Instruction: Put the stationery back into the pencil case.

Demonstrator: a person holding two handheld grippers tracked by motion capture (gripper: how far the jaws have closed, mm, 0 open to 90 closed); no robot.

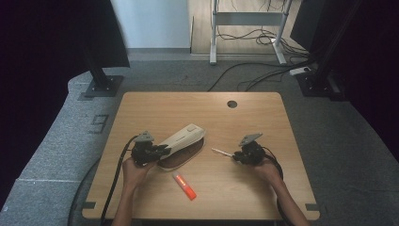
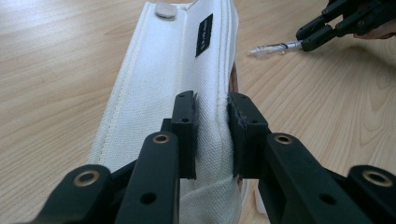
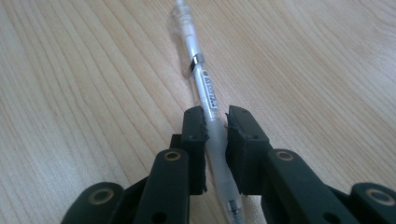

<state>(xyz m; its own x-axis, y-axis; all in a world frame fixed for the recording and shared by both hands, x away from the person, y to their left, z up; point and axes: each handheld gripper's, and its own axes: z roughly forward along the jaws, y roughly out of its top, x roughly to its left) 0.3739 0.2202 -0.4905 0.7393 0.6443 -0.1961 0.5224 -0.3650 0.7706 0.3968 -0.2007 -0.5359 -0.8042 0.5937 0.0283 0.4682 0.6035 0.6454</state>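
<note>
Nearest the table's front edge, at about 6 o'clock from the table centre, an orange marker [image 1: 184, 185] lies loose on the table [image 1: 244, 188], untouched by either gripper. Further in, at 8 o'clock, the left gripper [image 1: 162, 150] is pinched on the near end of the white pencil case [image 1: 181, 138]; in the left gripper view its jaws press a fold of the case's fabric [image 2: 211, 126] between them, and the case runs away toward 12 o'clock in that view, flap side up, a small black label near its far end. The case rests tilted, its far end pointing to about 1 o'clock across the table, with a dark opening or shadow along its lower side; whether it is open enough to take a pen I cannot tell. At 4 o'clock the right gripper [image 1: 235, 157] is closed on a clear pen [image 1: 221, 151]: the right gripper view shows both pads tight on the barrel [image 3: 215, 133], the tip end lying toward 12 o'clock, low over the wood. Judgement: the pen is gripped, the case is steadied. Left to do: carry the pen to the case mouth and insert it; the marker likely follows. Pen and case are well apart.
</note>
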